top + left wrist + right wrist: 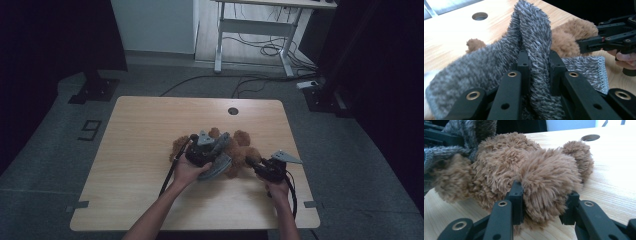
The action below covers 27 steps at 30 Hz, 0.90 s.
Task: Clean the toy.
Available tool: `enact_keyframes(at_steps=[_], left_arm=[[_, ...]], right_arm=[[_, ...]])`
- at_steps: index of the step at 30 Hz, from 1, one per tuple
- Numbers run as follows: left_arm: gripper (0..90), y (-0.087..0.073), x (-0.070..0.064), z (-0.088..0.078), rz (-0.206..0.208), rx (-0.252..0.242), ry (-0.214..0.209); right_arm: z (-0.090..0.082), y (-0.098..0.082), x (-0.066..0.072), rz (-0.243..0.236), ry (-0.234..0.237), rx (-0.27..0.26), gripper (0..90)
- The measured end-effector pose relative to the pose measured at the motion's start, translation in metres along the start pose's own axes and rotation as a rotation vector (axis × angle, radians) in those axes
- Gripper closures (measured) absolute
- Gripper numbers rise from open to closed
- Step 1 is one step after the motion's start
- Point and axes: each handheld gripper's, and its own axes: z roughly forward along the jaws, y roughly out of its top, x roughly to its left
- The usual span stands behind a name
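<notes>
A brown plush bear [243, 149] lies on the wooden table [145, 135], right of centre. A grey fuzzy knit cloth [219, 164] is draped over its left side. My left gripper [539, 62] is shut on a raised fold of the grey cloth [534, 32], with the bear [571, 32] just behind it. In the high view the left gripper [214, 150] sits over the bear's left half. My right gripper [544, 200] is shut on a rounded limb of the bear [506, 165], low near the tabletop. The right gripper [252, 163] comes in from the bear's right.
A round cable hole [233, 111] lies in the table behind the bear. Beyond the table stands a white desk frame [218, 45] with cables on the floor. Dark stand bases [95, 90] sit at the left and right of the floor.
</notes>
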Motion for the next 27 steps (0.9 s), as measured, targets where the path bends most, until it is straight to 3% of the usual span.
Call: enact_keyframes(at_steps=[5,8,16,27], left_arm=[[75.4,-0.015,0.021,-0.018,-0.023,0.010,0.049],[75.3,-0.025,0.033,-0.028,-0.054,-0.001,0.041],[75.3,-0.046,0.046,-0.054,-0.086,-0.041,0.057],[74.9,-0.065,0.071,-0.072,-0.151,-0.026,0.091]], right_arm=[[0.000,0.000,-0.001,0.004,0.006,0.002,63.0],[0.000,0.000,-0.002,0.005,0.010,0.001,62.9],[0.001,-0.003,-0.005,0.016,0.032,-0.004,62.8],[0.004,-0.004,-0.007,0.030,0.044,-0.001,62.7]])
